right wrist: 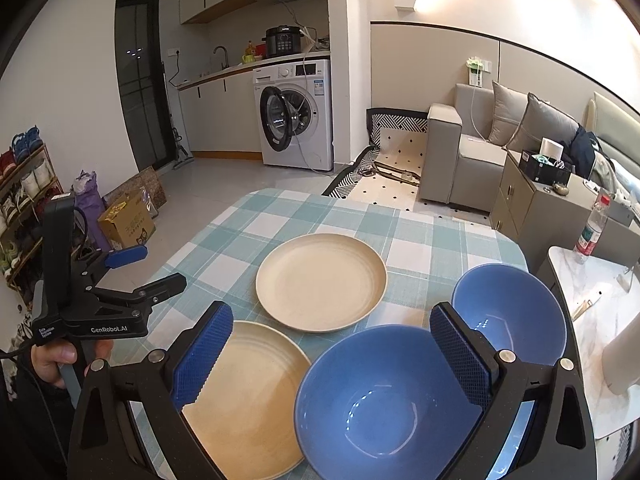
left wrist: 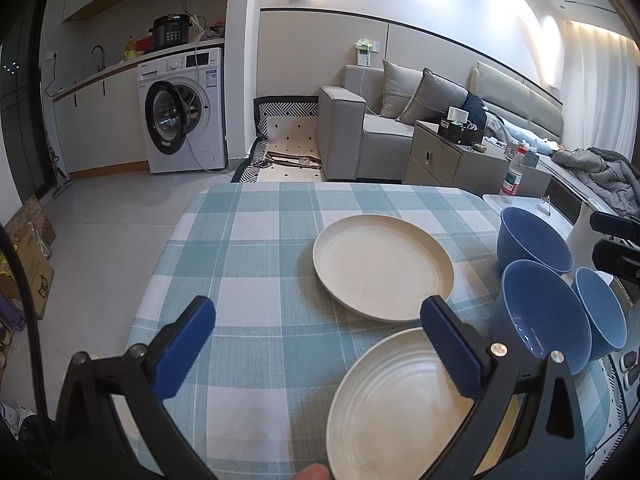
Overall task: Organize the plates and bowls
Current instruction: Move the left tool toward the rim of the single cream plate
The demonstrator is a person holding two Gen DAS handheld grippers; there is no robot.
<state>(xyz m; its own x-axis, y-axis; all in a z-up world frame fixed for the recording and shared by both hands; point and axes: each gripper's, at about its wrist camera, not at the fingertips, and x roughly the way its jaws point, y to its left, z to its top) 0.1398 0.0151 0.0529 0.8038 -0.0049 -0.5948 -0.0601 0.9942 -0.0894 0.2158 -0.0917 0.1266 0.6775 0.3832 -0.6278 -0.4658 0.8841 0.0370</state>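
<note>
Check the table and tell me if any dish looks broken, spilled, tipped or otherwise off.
Nothing stands out. The far plate and near plate lie flat on the checked tablecloth. The near bowl and far bowl sit upright and empty. No chips or spills show.

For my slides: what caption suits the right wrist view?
Open right gripper above two cream plates and two blue bowls on checked tablecloth.
</note>
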